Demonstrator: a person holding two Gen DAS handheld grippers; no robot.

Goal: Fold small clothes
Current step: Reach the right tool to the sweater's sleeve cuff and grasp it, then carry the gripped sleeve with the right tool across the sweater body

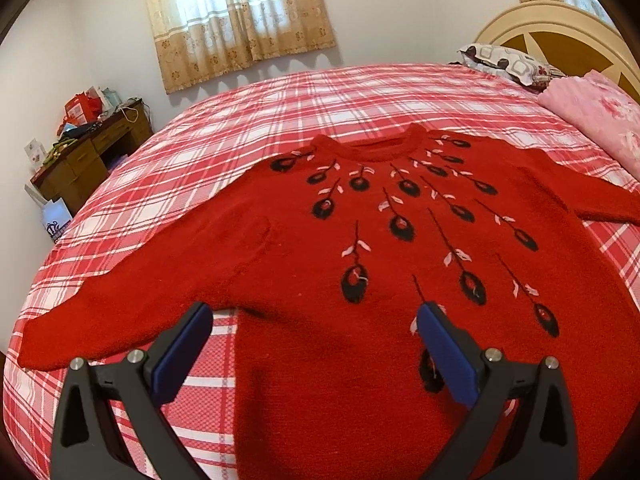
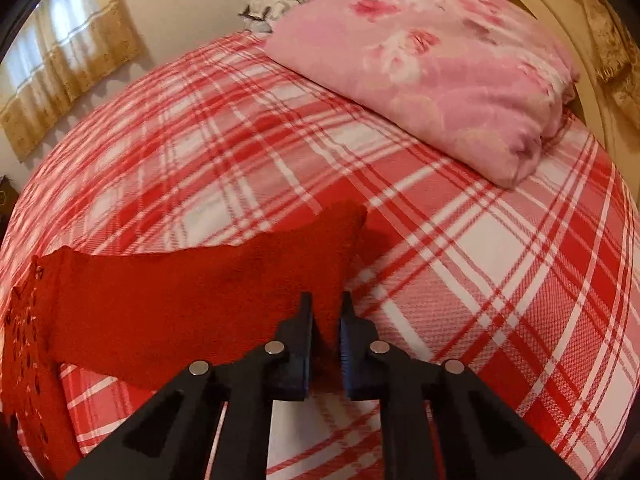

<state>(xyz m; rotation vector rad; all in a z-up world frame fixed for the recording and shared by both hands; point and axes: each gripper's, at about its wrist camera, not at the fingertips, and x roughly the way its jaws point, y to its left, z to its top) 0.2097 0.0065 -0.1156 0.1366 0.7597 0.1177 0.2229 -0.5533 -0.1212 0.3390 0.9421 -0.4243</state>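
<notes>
Your right gripper (image 2: 325, 320) pinches the red sweater's sleeve (image 2: 224, 280) near its cuff at frame centre, ready to fold it inward, while your left gripper (image 1: 314, 320) hovers wide open and empty over the sweater (image 1: 360, 240) spread flat on the bed (image 1: 240, 112).

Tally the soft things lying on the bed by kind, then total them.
Red sweater: 1
Pink floral folded blanket: 1
Patterned pillow: 1
Total: 3

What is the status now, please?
Left gripper open above sweater. Right gripper shut on sleeve. Sweater flat on bed, nothing in the way.
</notes>
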